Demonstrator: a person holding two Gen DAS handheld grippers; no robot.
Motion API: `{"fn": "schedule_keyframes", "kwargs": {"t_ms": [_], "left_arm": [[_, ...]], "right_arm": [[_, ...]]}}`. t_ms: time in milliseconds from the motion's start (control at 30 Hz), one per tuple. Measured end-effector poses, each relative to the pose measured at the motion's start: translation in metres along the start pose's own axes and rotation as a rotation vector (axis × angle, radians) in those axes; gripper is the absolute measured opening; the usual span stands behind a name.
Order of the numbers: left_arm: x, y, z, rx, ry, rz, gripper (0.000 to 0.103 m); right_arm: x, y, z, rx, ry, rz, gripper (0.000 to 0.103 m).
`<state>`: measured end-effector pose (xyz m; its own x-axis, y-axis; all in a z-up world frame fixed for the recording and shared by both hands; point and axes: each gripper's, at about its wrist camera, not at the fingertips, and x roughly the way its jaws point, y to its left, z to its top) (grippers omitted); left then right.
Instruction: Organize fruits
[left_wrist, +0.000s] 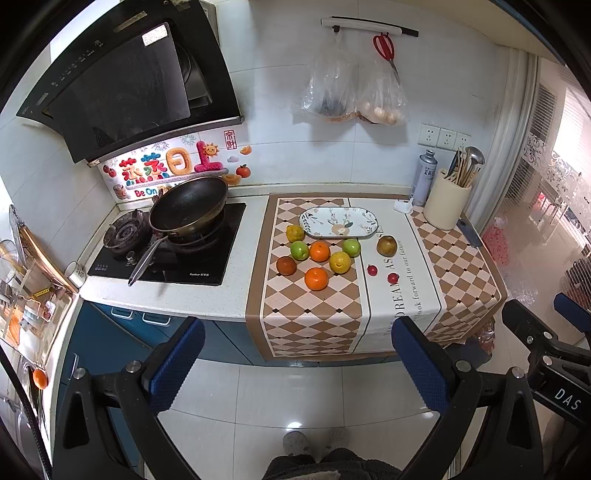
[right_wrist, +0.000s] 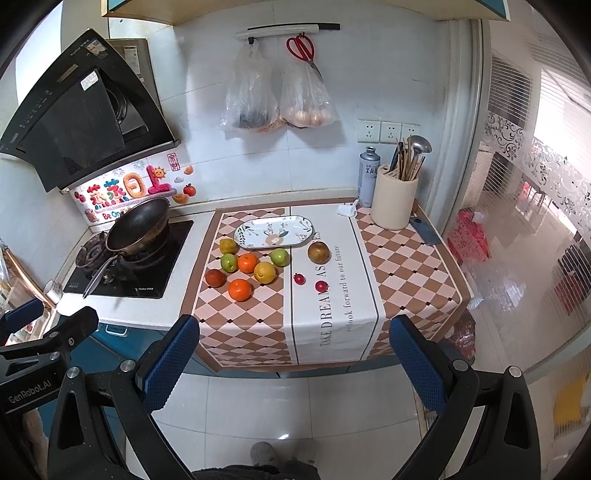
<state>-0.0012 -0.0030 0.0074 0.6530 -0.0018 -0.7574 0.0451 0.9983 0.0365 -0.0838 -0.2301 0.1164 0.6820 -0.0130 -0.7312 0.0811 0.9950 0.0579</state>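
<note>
Well back from the counter, we hold the left gripper and right gripper level above the floor tiles, both spread wide with nothing between the blue pads, aimed at the checkered cloth where the oval plate sits bare with the fruits loose just in front: two oranges, two green apples, a yellow fruit, a brown one apart to the right. Only our left view catches an orange at the far left edge; only the right view shows the yellow object on the floor behind the glass
</note>
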Motion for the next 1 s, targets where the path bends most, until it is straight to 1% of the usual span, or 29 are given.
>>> {"fn": "schedule_keyframes", "kwargs": {"t_ms": [833,1000], "left_arm": [[-0.005,0.002,0.005,-0.002,-0.002,-0.003,0.103],[-0.007,0.018,0.006,-0.01,-0.005,-0.01,0.103]], "right_arm": [[0.006,-0.002,-0.008,0.006,0.003,0.01,0.103],[0.006,-0.003,-0.008,0.008,0.001,0.011,0.103]]}}
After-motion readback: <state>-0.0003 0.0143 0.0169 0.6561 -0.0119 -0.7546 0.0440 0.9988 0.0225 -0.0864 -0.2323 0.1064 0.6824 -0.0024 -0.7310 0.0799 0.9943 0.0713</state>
